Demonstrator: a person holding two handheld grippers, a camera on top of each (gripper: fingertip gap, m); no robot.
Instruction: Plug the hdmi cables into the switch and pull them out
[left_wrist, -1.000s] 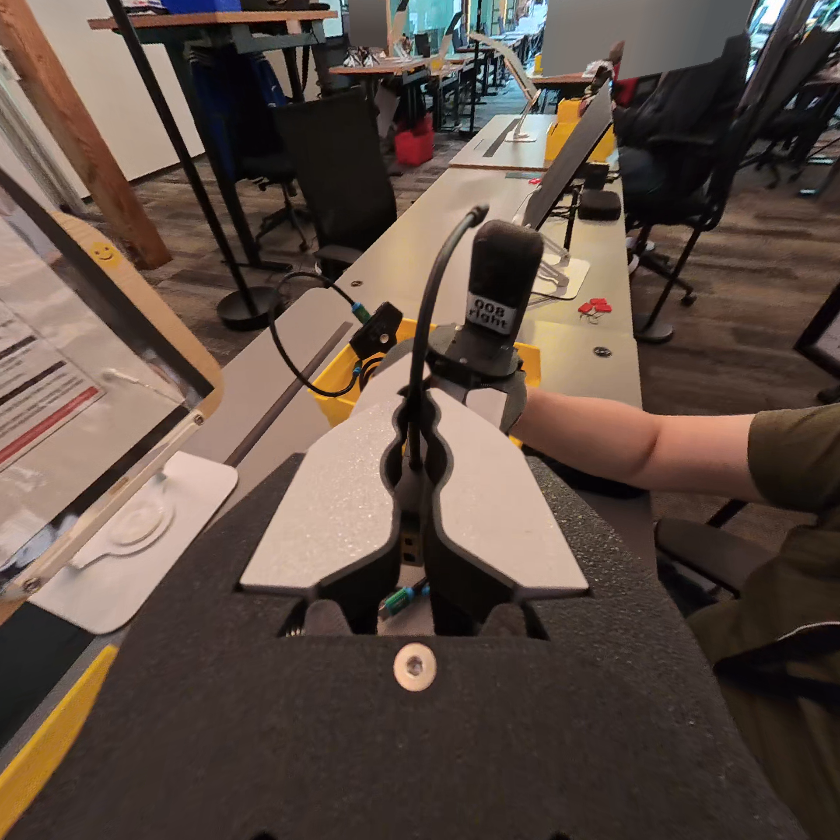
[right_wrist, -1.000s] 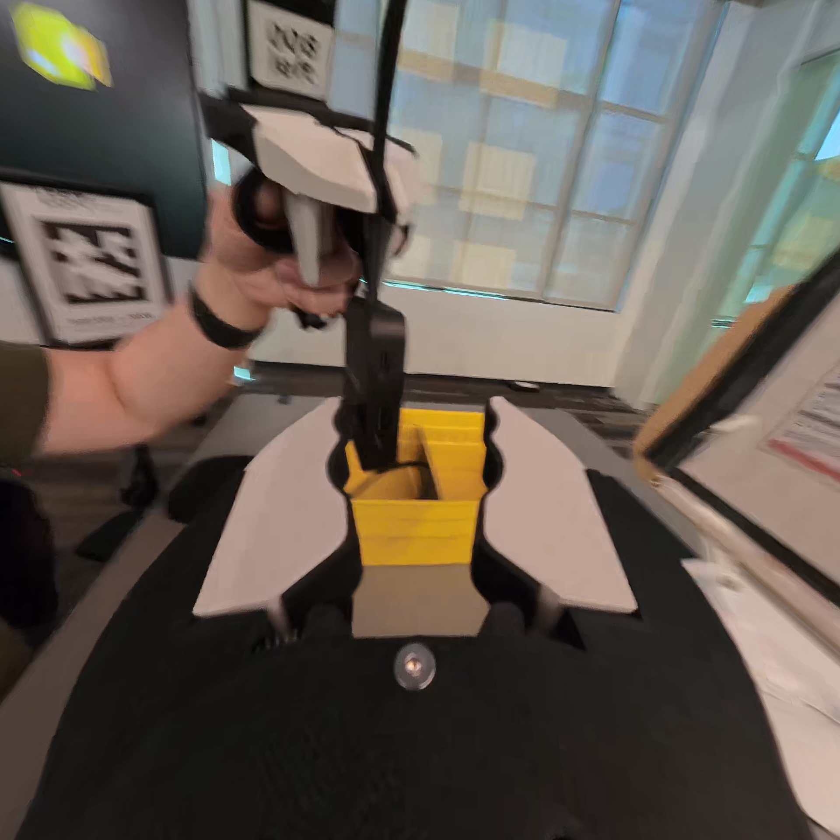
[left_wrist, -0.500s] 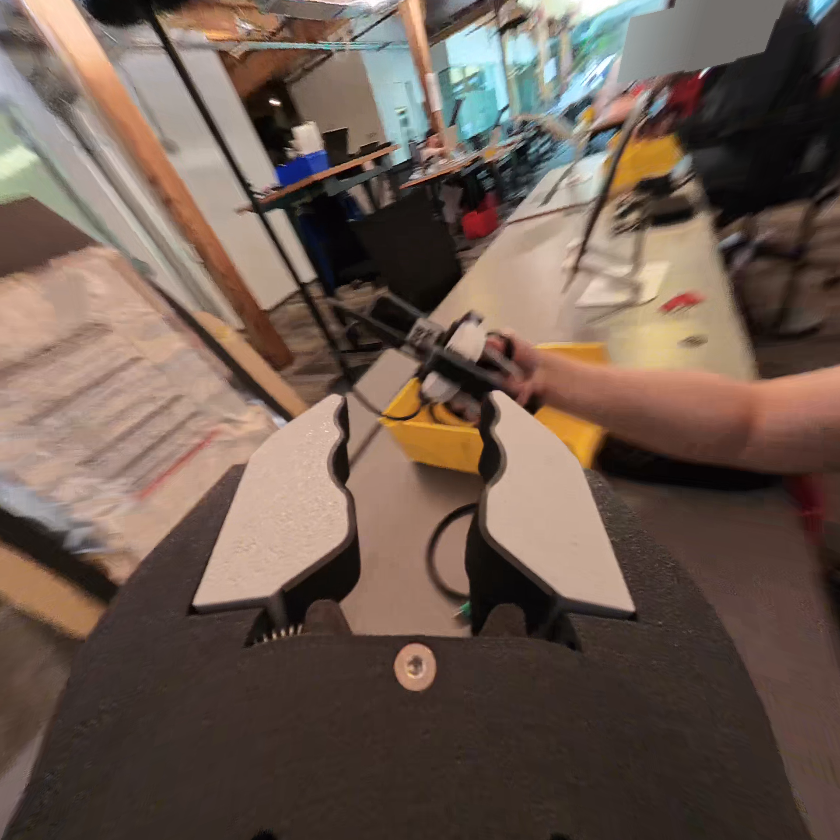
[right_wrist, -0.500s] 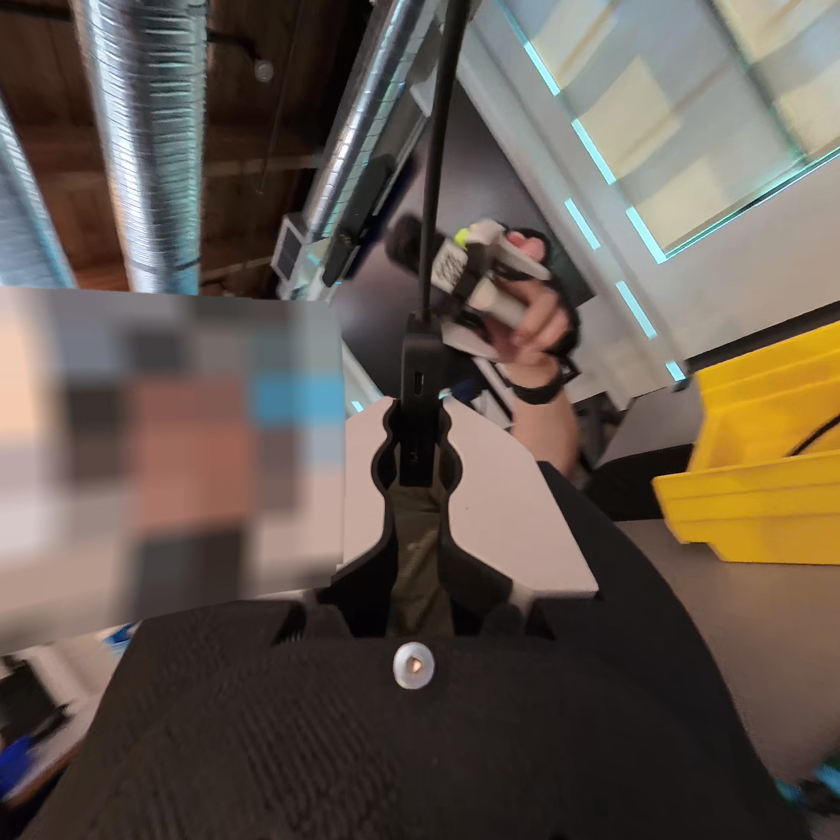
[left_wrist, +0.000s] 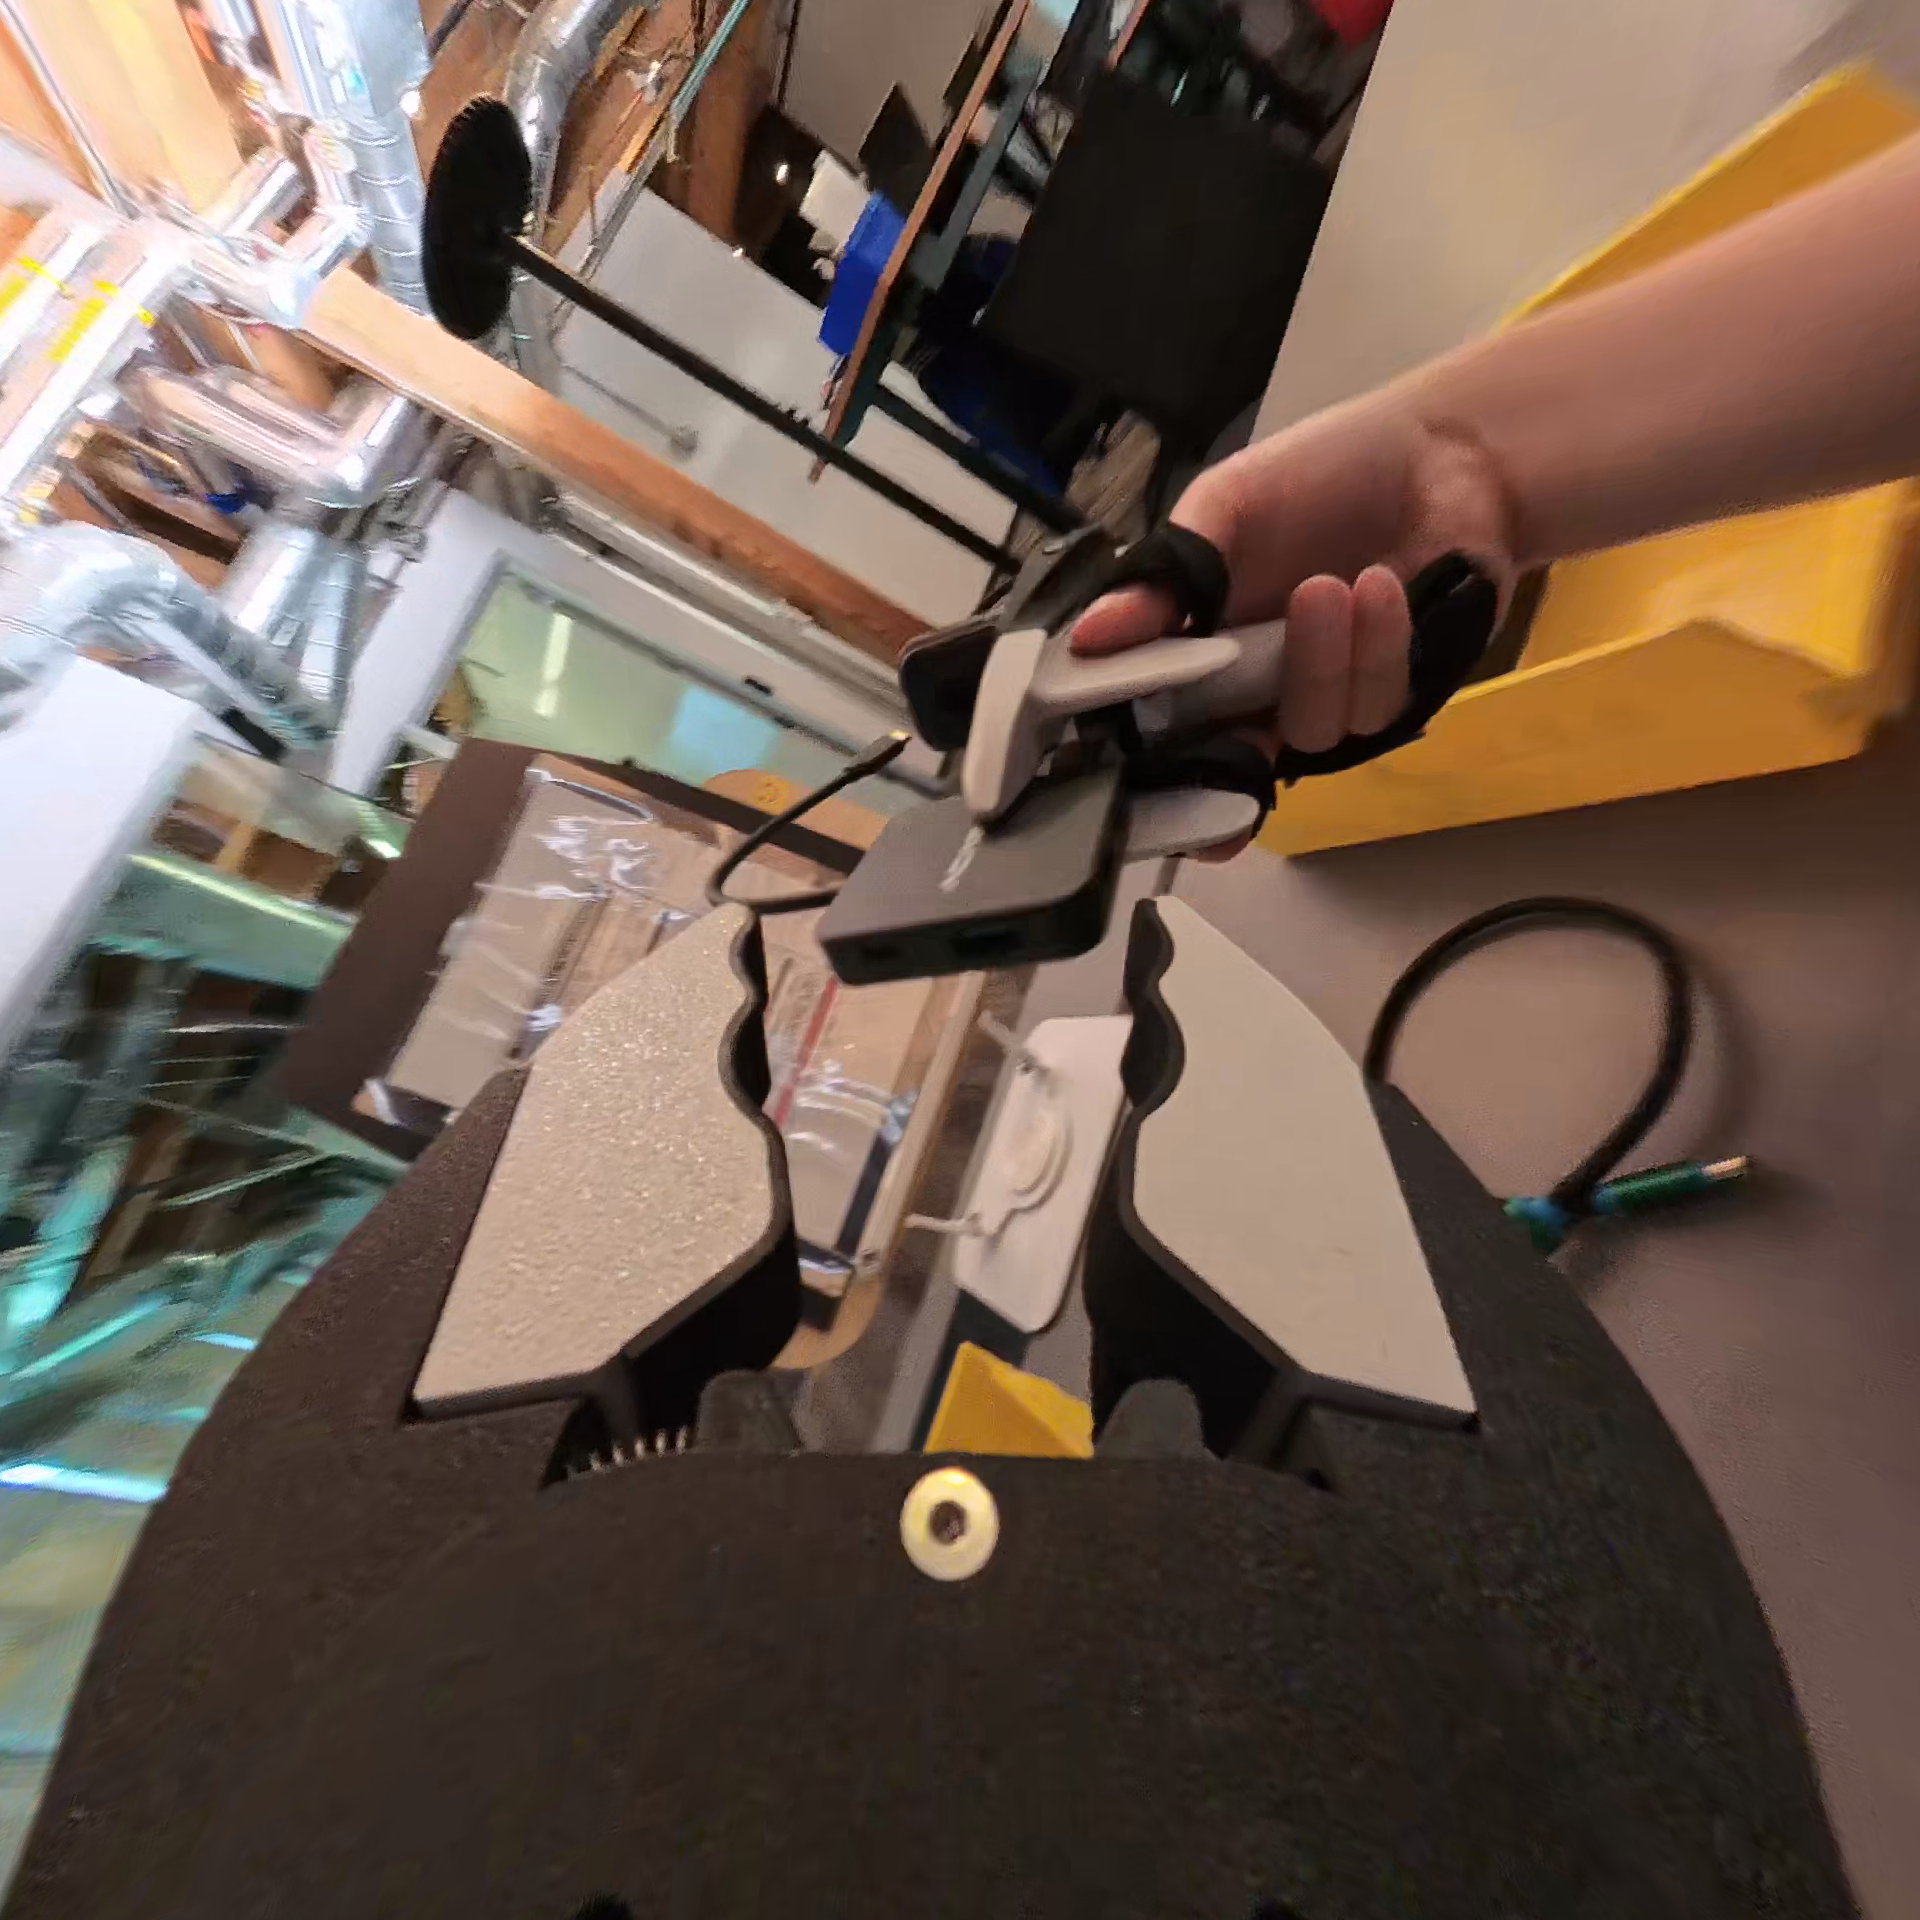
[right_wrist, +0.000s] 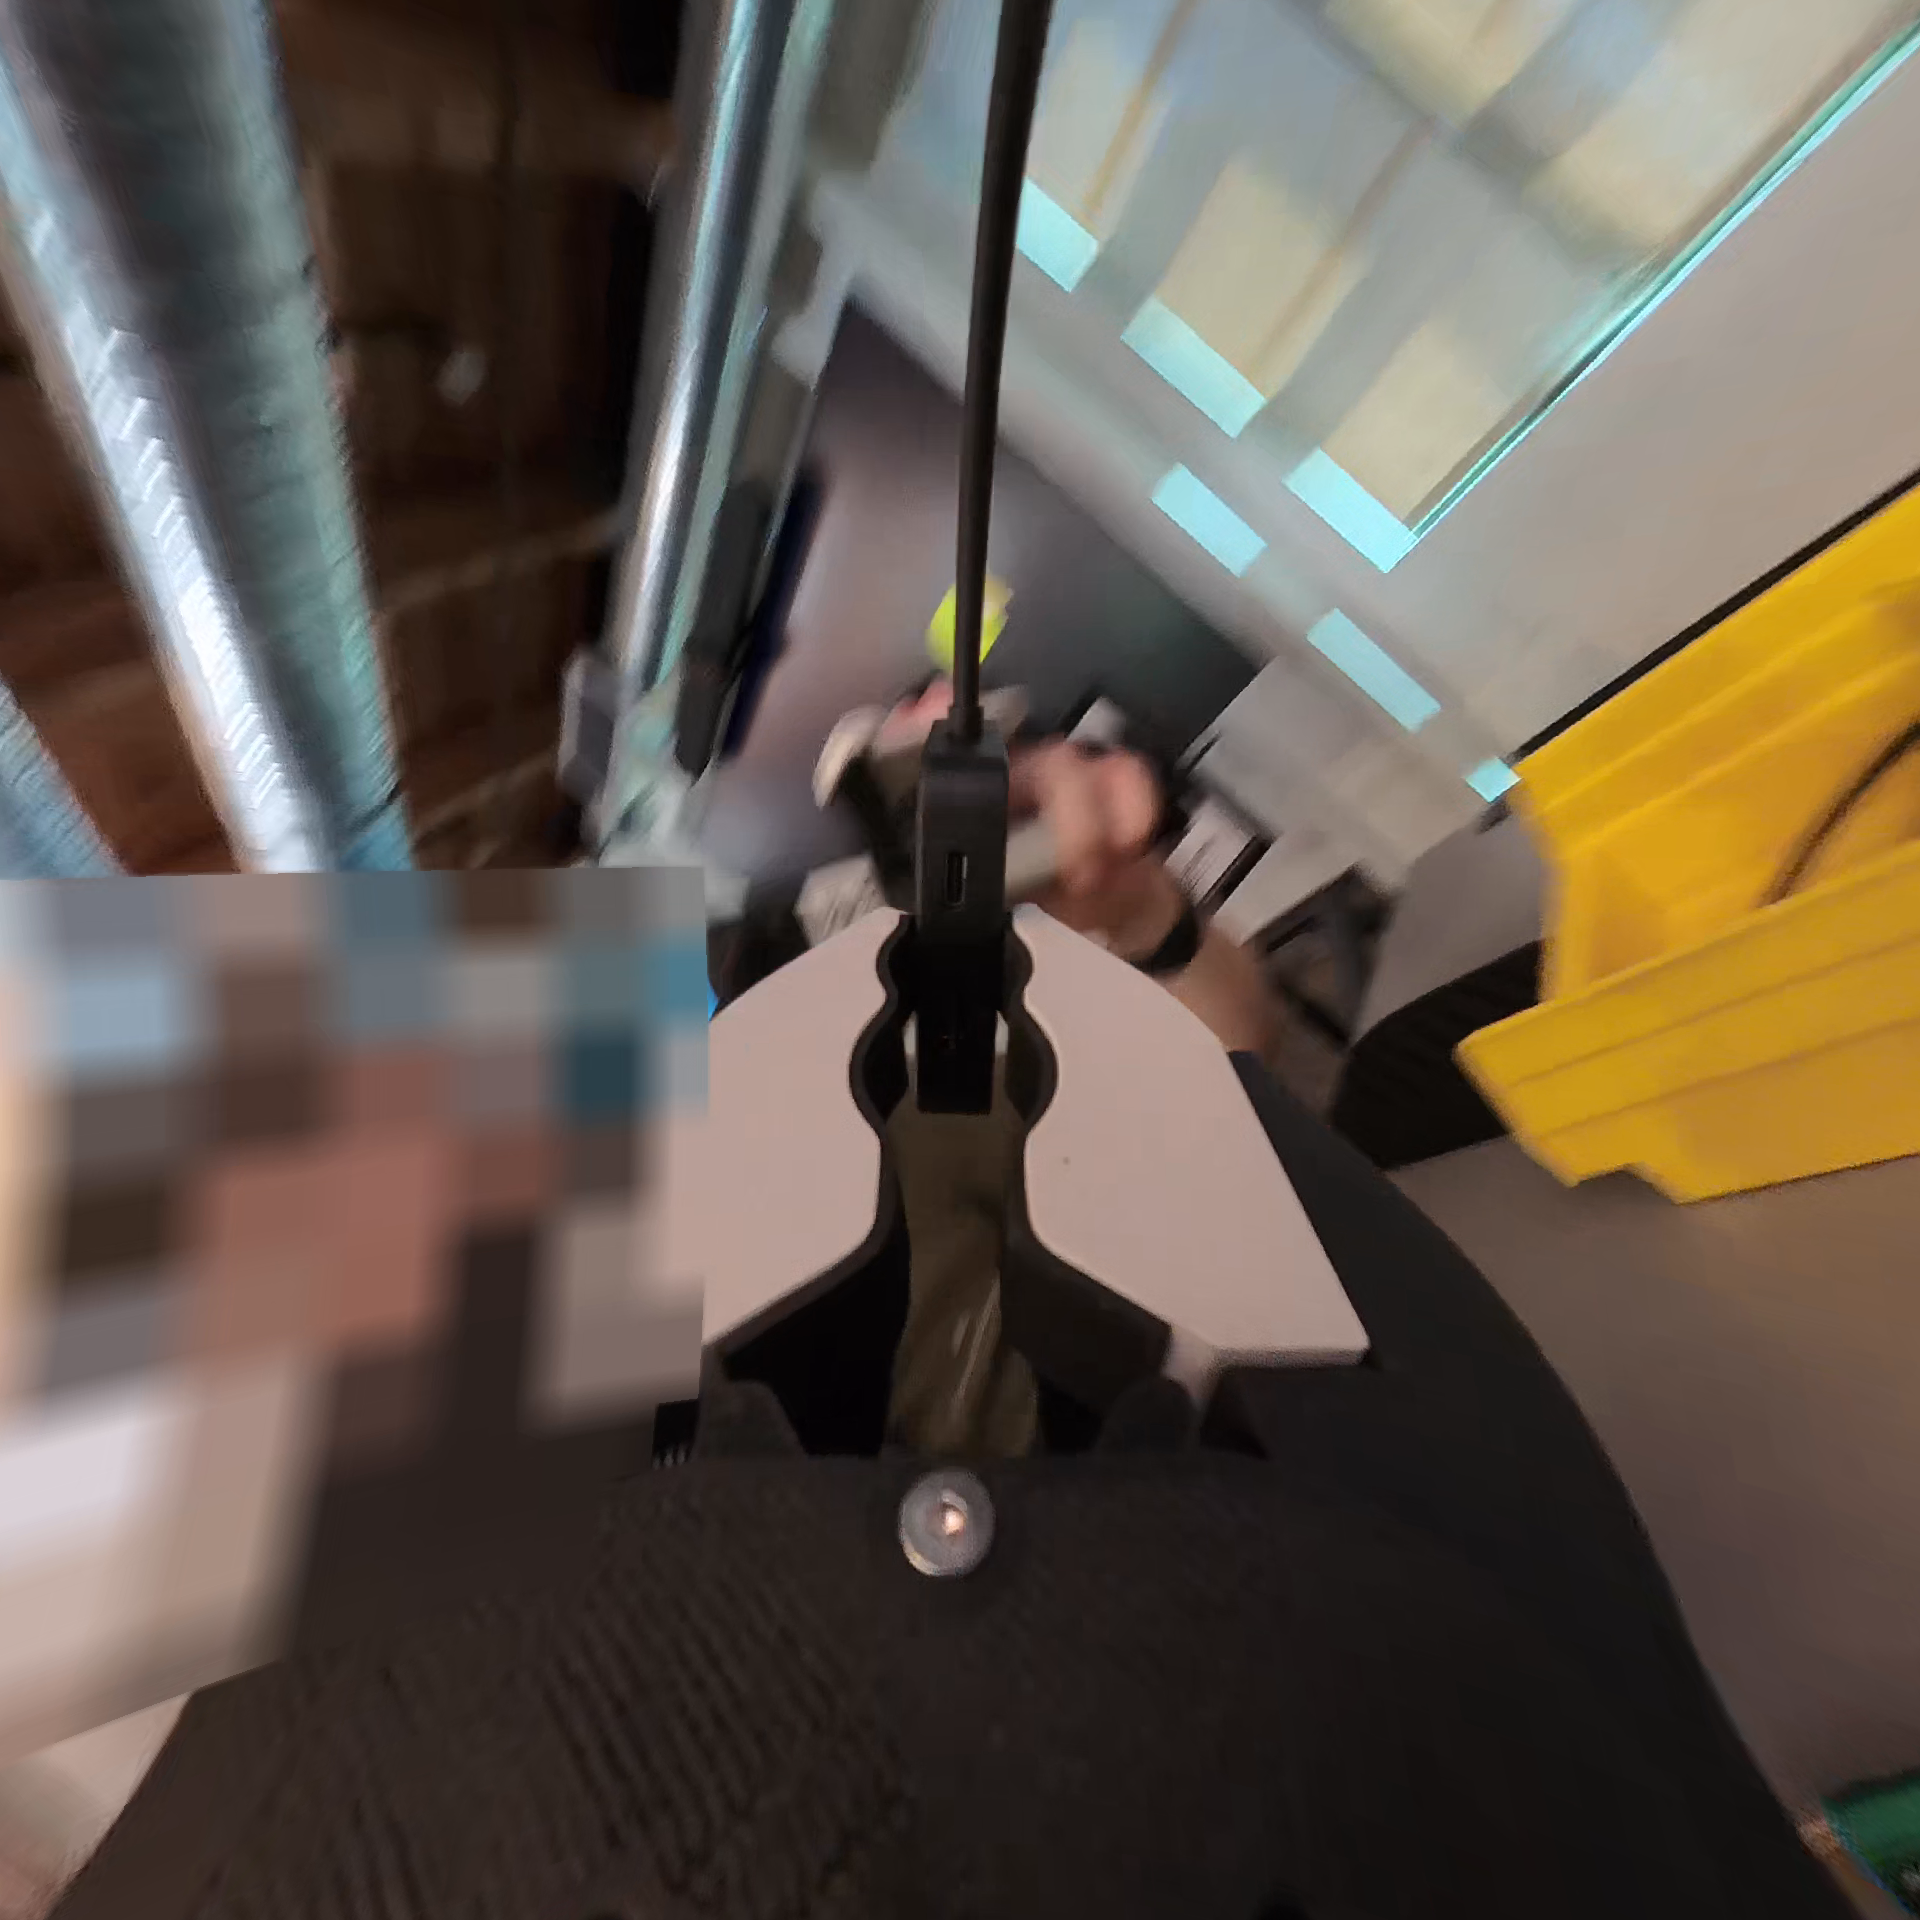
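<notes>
The switch (left_wrist: 966, 894) is a flat dark grey box with ports on its near edge and a thin black lead. My right gripper (left_wrist: 997, 821) is shut on it and holds it in the air above the grey table (left_wrist: 1766, 935). My left gripper (left_wrist: 945, 935) is open and empty, just below and in front of the switch. An HDMI cable (left_wrist: 1652, 1039), black with a green plug, lies looped on the table to the right. In the right wrist view the right gripper (right_wrist: 961, 997) grips the switch (right_wrist: 961, 831) edge-on, its lead (right_wrist: 987, 364) running up out of view.
A yellow bin (left_wrist: 1662, 665) stands on the table behind the right hand and also shows in the right wrist view (right_wrist: 1714, 987). A clear sign holder with paper (left_wrist: 831, 1039) stands at the table's left. The left hand (right_wrist: 1081, 821) is blurred behind the switch.
My left gripper has opened and let go of the cable, which now lies on the table. My right gripper has shut on the switch and lifted it. Both views have tilted.
</notes>
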